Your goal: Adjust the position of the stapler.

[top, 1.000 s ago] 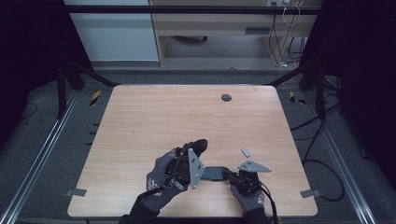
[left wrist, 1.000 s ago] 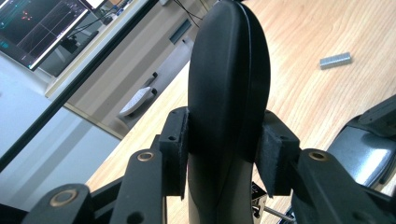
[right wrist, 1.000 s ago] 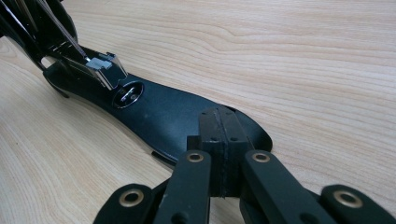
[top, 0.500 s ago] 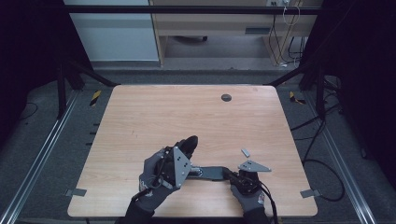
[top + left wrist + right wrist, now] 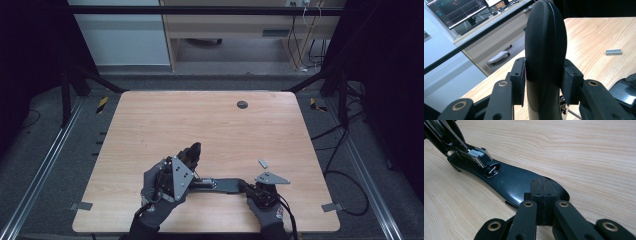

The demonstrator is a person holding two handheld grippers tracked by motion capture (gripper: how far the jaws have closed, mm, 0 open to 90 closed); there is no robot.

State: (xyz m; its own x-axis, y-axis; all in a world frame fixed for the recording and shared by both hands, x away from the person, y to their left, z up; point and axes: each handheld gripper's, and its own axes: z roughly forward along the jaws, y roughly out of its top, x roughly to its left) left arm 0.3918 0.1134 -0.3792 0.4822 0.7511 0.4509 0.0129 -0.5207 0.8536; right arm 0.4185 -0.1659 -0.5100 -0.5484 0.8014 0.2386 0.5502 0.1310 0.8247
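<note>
The left gripper has its two pads pressed on the sides of the stapler's black top arm, which stands up between them in the left gripper view; the jaws are set about half apart by the width of that arm. The right gripper has its jaws closed flat together, their tips resting on the rounded end of the stapler's base, which lies flat on the wood. The metal staple channel shows where the arm hinges away from the base. The whole stapler sits near the front edge of the tabletop, a little right of the middle. A small strip of staples lies just beyond the right gripper, toward the right edge, and a dark round disc lies near the far edge. Beyond the table stand pale cabinets and a wooden desk, with cables on the grey floor at the right.

Compared with a second ago, the left gripper sits farther toward the table's left edge, with the top arm swung wider from the base; the right gripper is where it was.
</note>
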